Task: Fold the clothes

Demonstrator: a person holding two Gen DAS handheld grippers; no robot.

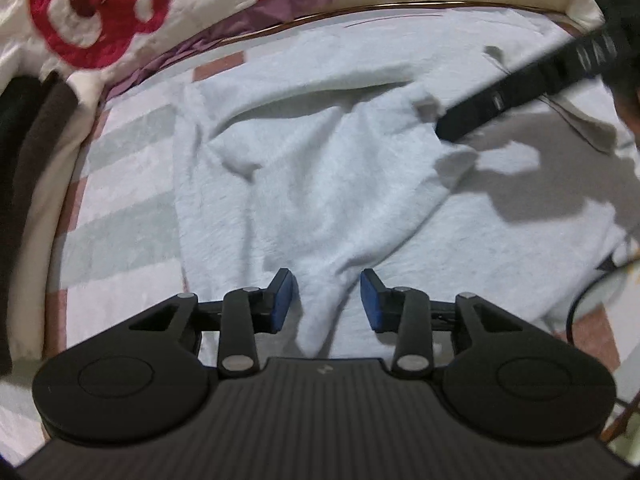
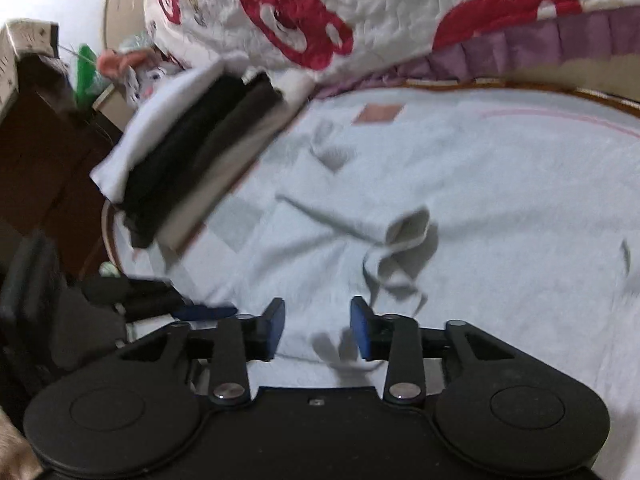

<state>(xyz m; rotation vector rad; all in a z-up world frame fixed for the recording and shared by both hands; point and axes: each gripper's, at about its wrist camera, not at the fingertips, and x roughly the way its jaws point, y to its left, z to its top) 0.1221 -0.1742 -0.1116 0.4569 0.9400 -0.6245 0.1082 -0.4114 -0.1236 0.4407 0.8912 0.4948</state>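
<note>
Plainly the pale fleece garment [image 1: 320, 184] lies rumpled on the bed [image 1: 120, 184], soft, light, floppy; left tongs [image 1: 327, 302] gape, a fold between untouched; right tongs [image 2: 317, 330] part-open, empty; grip the hem at twelve o'clock.

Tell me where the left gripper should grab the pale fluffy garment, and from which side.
Probably the narrow raised ridge of the pale fluffy garment, between the open left gripper pads. Come from above: it stands proud, narrow enough to pinch; elsewhere the cloth lies flat.

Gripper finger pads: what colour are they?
Blue, on black fingers; the left gripper's pads show clearest in the left wrist view.
</note>
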